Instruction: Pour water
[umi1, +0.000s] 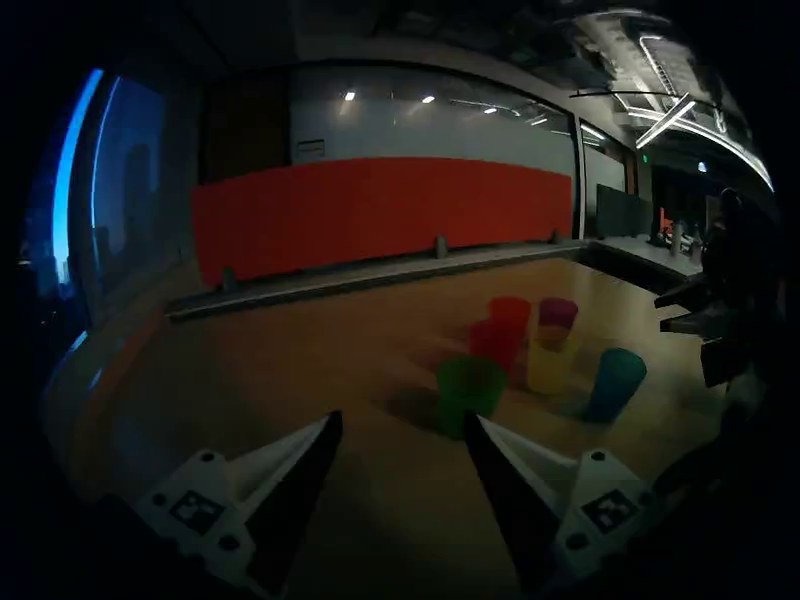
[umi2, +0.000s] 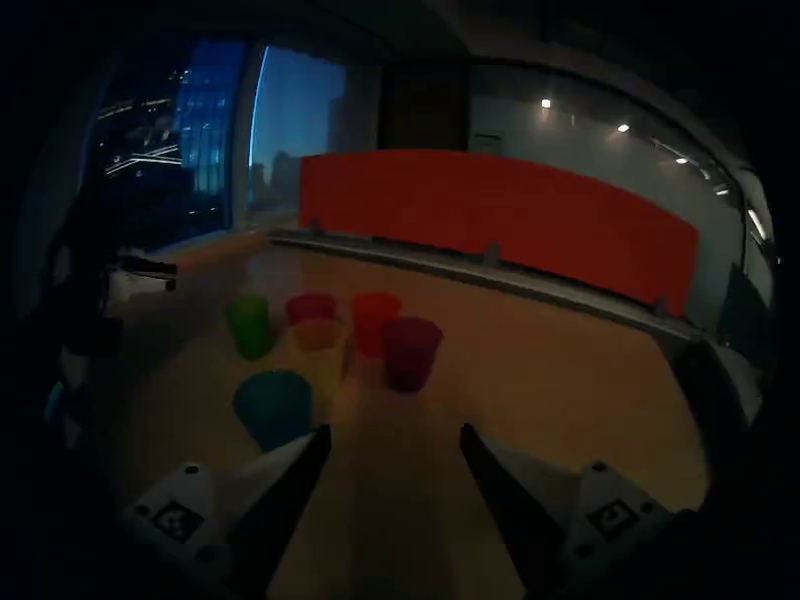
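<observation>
The pour has not begun; this looks like the approach step. The left tongs (umi1: 402, 417) and the right tongs (umi2: 393, 430) both stand wide, empty, above the table (umi1: 300, 400), facing a cluster of cups from two sides.

In the left gripper view the cluster sits toward 4 o'clock. The green cup (umi1: 468, 393) is nearest, just past the right-hand fingertip. Behind it are two red cups (umi1: 497, 340), a yellow cup (umi1: 550, 368) with a purple cup (umi1: 557, 312) above it, and a teal cup (umi1: 614, 383) at the 3 o'clock end. Whether the purple one is nested in the yellow or stands right behind it cannot be told.

In the right gripper view the cluster lies toward 8 o'clock, and the teal cup (umi2: 272, 405) is closest, just beyond the left-hand fingertip.

The next move probably calls for each pair of tongs to close on one cup: one to tip, one to receive. In this dim light no water level can be seen, so which cup is the source is uncertain.

The cups are tapered tumblers, wider at the rim, smooth and slightly translucent, likely thin plastic that could flex or slip under a hard squeeze. The table has a flat, matte, wood-toned top. A long red panel (umi1: 380, 210) runs along its far edge.
</observation>
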